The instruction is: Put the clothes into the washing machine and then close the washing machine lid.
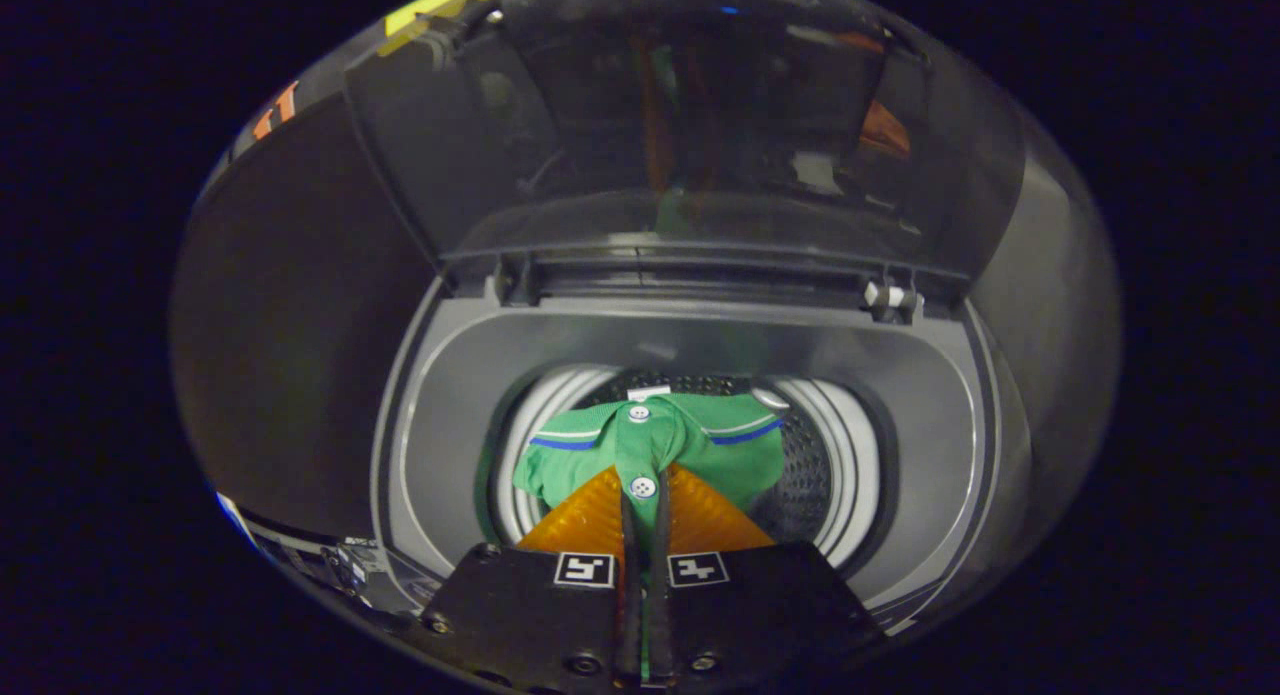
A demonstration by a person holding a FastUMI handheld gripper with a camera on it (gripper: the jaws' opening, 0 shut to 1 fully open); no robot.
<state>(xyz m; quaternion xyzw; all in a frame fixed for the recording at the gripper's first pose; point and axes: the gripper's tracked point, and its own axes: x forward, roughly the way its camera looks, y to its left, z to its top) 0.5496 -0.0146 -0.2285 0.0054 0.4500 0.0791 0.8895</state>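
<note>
A green polo shirt (720, 445) with a white-buttoned placket and blue-and-white collar stripes hangs over the round mouth of the washing machine drum (850, 465). My gripper (643, 495) is shut on the shirt's placket, both fingers (590, 520) pressing the cloth just below a button. The shirt's collar lies just beyond the fingertips, above the perforated drum. The machine's dark see-through lid (680, 125) stands raised behind the opening, hinged along the back.
The grey top deck (440, 435) of the washing machine surrounds the drum opening. A lid hinge with a white pin (892, 296) sits at the back right. Dark booth wall (290, 305) rises to the left of the machine.
</note>
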